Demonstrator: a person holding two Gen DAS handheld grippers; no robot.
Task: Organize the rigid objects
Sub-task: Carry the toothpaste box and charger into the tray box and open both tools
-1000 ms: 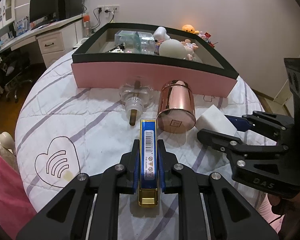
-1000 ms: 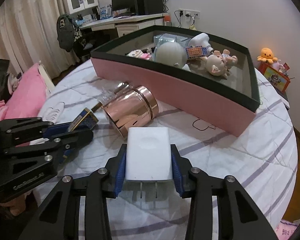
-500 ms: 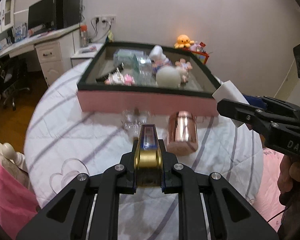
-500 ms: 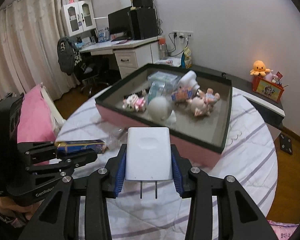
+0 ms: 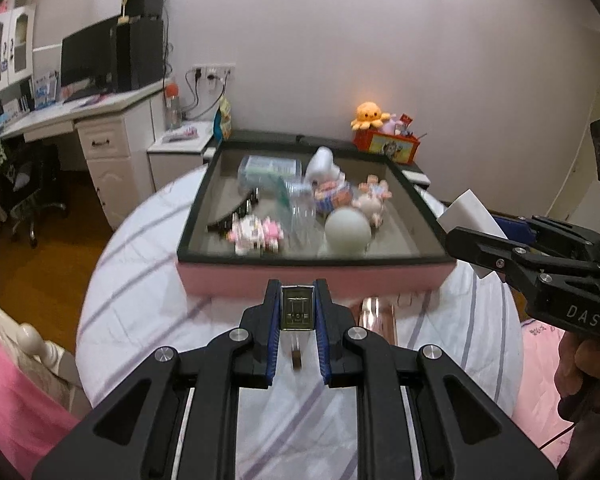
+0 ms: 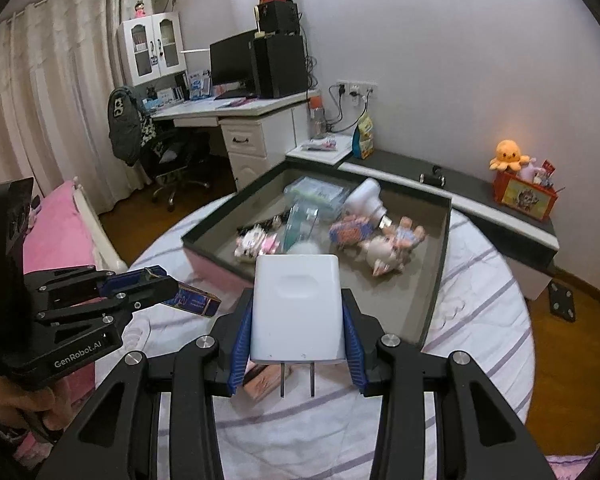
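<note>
Nearest the left wrist camera, the left gripper (image 5: 297,312) has its two jaws closed on one gold-and-blue box (image 5: 297,312), seen end-on in that view and held in the air above the table (image 5: 140,300). From the right wrist camera the same box (image 6: 194,300) sticks out beyond the left gripper (image 6: 156,286) as a long blue pack with a gold edge.

The right gripper (image 6: 298,320) grips one white charger plug (image 6: 298,312) by its sides between the blue pads, jaws parted only as far as the plug's width; its two metal prongs (image 6: 296,380) point back toward the camera. In the left view the plug (image 5: 470,216) hangs beside the right-hand edge of the tray.

Below, on the striped cloth of the round table, lies one rose-gold can (image 5: 376,312) (only partly visible behind the left fingers), just in front of the tray's pink front wall.

Farther out sits one pink-sided tray (image 5: 312,280) with a dark rim, resting on the table. Inside it I count one white ball (image 5: 347,231), one pig figure (image 6: 384,254), one white bottle (image 6: 366,198), one clear plastic case (image 5: 270,168), one pink block toy (image 5: 256,234), and a few blurred items I cannot separate.

Against the far wall stands one orange octopus plush (image 6: 507,154) on one red box (image 6: 526,196).
</note>
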